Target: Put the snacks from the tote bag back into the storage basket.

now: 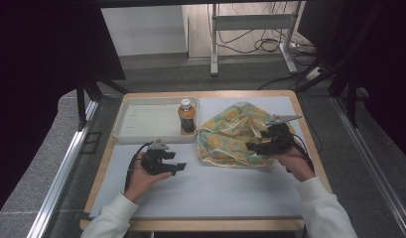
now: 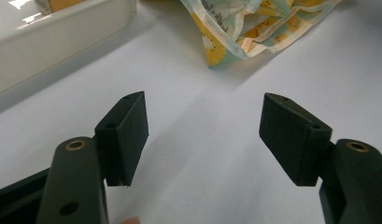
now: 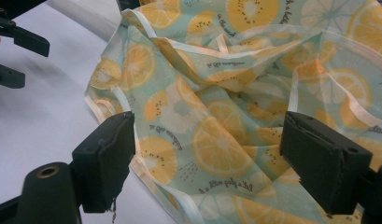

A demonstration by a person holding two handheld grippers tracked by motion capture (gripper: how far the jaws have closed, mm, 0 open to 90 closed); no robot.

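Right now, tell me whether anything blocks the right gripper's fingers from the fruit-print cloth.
Nothing visible does. The right gripper is open over the fruit-print cloth, which lies directly between and beyond its fingers.

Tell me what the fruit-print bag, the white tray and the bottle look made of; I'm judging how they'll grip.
The fruit-print bag looks like thin woven or nylon-like fabric: soft creases, pale stitched edging, slight sheen. The white tray seems moulded plastic, smooth and semi-glossy, with rounded rims that catch the light. The bottle appears to be clear plastic holding amber liquid, with a white cap; glass can't be ruled out.
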